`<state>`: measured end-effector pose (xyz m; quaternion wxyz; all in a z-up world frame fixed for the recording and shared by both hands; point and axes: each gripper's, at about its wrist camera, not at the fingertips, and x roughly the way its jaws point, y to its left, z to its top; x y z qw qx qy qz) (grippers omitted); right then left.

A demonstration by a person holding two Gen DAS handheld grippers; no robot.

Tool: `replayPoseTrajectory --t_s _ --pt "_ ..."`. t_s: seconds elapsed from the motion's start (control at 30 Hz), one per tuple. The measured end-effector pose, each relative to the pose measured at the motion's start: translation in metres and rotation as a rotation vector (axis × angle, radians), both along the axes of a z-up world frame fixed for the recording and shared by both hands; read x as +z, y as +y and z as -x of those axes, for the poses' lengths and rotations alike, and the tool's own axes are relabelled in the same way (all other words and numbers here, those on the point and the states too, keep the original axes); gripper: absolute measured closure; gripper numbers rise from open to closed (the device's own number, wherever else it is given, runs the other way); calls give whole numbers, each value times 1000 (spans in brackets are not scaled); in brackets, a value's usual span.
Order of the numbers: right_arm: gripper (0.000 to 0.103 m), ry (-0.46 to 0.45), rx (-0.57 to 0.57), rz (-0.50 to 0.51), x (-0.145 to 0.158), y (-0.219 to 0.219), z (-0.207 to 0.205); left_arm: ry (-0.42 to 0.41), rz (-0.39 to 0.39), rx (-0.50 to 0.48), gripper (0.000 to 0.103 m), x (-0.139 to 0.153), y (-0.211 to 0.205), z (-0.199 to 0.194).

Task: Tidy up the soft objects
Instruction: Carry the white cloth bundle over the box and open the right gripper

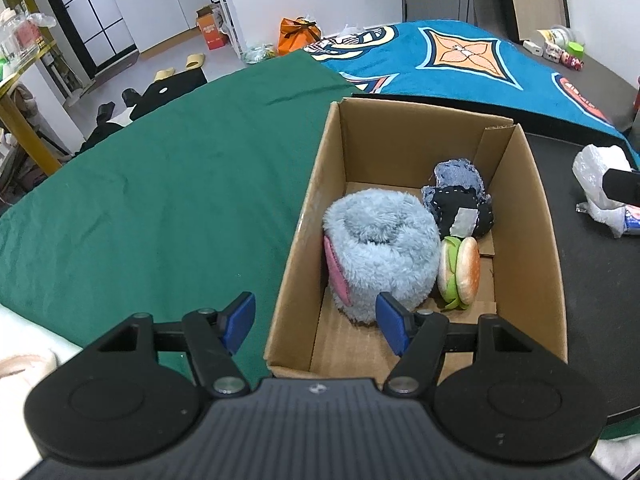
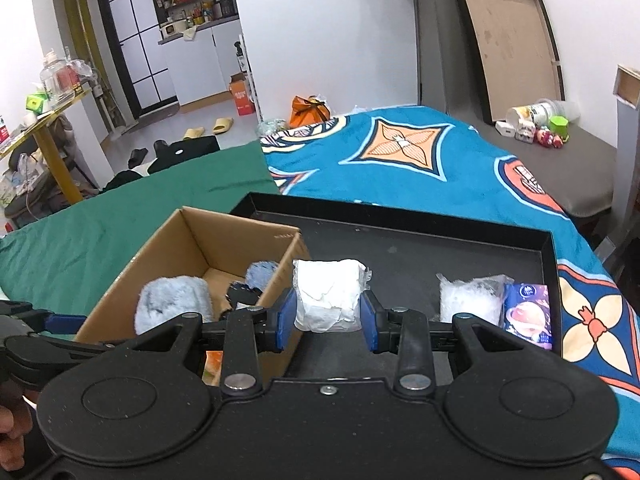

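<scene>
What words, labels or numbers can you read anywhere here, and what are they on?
None can be read for certain.
Purple packet in the black tray: printing too blurred.
Orange carton on the floor: white lettering too small.
Blue blanket: red badge with white characters, unreadable.
Cardboard box: no print visible.

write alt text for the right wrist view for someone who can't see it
The right claw is shut on a white plastic-wrapped soft packet, held above a shallow black tray. To its left an open brown cardboard box holds a fluffy light blue plush; to its right on the tray lie a clear crinkly bag and a purple tissue pack.
</scene>
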<state>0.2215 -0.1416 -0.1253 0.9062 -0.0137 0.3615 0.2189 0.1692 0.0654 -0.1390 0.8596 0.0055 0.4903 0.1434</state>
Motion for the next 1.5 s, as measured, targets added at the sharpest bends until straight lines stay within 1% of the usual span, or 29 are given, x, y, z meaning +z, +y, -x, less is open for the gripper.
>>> replayPoseTrajectory --t_s 0.3,0.4,0.53,0.63,0.7,0.77,0.8,0.87,0.93,1.07,1.2,1.23,1.37,1.5 --pt "69 -30 30 0 11 20 5 -27 53 -3 41 1 8 2" --pt "69 -39 42 -1 14 30 7 -35 75 4 46 0 13 2" --pt "69 -54 68 14 16 44 9 -42 106 8 59 -2 21 2" --pt "69 -58 90 29 15 54 9 -49 151 29 69 -3 31 2" --pt "69 -67 109 32 15 61 8 -57 160 30 74 -4 35 2" --pt "69 -70 119 41 15 67 7 -60 177 27 82 -5 38 2" --pt "69 -66 124 44 14 70 6 -62 191 31 83 -5 41 2" --pt "69 -67 132 54 14 76 6 -70 211 41 88 -6 45 3" --pt "69 -77 142 73 14 84 6 -76 226 47 90 -7 49 3" --pt "68 -81 167 76 15 100 5 -83 253 49 91 -7 54 4" --pt "59 -102 216 95 16 120 6 -84 276 50 91 -8 58 4" --pt "59 -100 225 99 15 123 6 -83 278 50 91 -8 58 4" --pt "59 -97 231 134 13 124 8 -81 290 55 91 -8 61 4" --pt "54 -89 240 162 17 118 10 -80 285 56 90 -7 62 5"
